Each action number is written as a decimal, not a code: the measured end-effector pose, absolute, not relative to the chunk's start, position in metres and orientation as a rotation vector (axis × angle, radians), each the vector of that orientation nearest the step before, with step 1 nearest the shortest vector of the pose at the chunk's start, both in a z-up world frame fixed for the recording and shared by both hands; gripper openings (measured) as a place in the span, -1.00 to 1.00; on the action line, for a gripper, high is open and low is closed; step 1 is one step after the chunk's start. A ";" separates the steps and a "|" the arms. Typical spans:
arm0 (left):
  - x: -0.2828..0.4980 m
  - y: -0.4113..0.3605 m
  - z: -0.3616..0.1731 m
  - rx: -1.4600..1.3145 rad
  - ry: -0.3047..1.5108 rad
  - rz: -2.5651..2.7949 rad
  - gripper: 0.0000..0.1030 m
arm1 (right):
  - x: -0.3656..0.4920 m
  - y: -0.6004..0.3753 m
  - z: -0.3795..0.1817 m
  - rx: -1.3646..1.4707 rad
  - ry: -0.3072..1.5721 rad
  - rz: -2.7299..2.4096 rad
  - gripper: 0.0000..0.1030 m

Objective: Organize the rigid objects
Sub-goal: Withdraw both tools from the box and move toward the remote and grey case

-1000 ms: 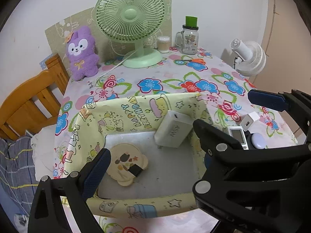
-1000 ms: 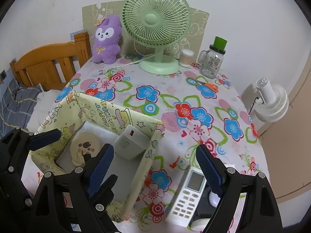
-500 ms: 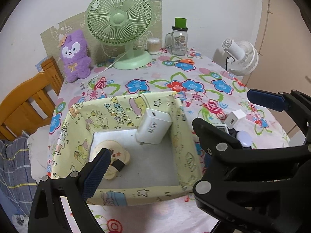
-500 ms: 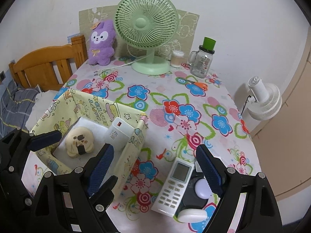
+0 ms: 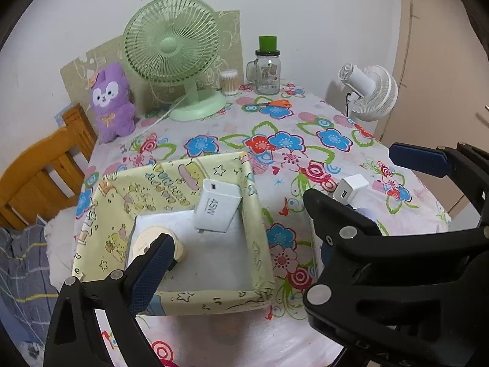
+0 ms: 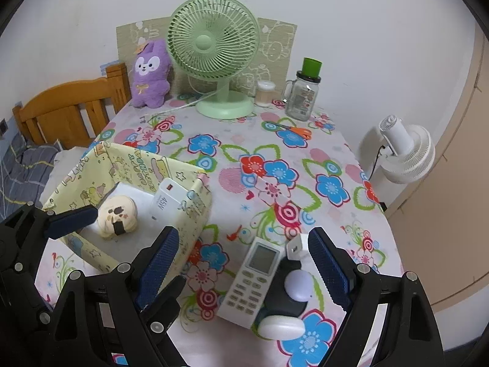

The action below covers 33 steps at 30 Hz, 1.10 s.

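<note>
A yellow cartoon-print box (image 5: 256, 229) (image 6: 195, 214) stands at the table's near left. Inside it a white 45W charger (image 5: 217, 208) (image 6: 166, 202) leans on the right wall, and a round cream item (image 6: 117, 217) lies on the floor. My left gripper (image 5: 241, 253) hangs open above the box, holding nothing. To the right of the box lie a white remote (image 6: 253, 281), a small white charger cube (image 6: 295, 247) (image 5: 350, 188), a pale dome on a black pad (image 6: 298, 284) and a white oval piece (image 6: 281, 327). My right gripper (image 6: 243, 231) is open above them, close beside the left one.
At the back stand a green fan (image 6: 214, 49), a purple plush (image 6: 151, 73), a glass jar with a green lid (image 6: 302, 98) and a small swab tub (image 6: 265, 93). Orange scissors (image 6: 298, 131) lie near the jar. A white fan (image 6: 406, 153) is beyond the right edge and a wooden bedhead (image 6: 70, 107) beyond the left.
Both grippers have drawn back from the table together, so the box and loose items look smaller and farther off. Both stay open; nothing on the table has moved.
</note>
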<state>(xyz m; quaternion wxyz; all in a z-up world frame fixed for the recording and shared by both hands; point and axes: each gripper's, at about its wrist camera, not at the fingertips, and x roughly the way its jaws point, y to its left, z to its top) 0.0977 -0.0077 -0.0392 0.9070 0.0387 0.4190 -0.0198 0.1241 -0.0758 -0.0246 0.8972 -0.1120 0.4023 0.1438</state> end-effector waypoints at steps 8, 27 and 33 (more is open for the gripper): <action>0.095 -0.028 -0.041 0.071 0.855 -0.069 0.90 | 0.120 -0.101 -0.028 -0.198 0.836 0.292 0.72; 0.092 -0.071 -0.061 0.045 0.871 -0.135 0.90 | 0.113 -0.149 -0.045 -0.193 0.852 0.244 0.72; 0.092 -0.078 -0.069 0.037 0.879 -0.147 0.90 | 0.113 -0.157 -0.055 -0.180 0.869 0.244 0.72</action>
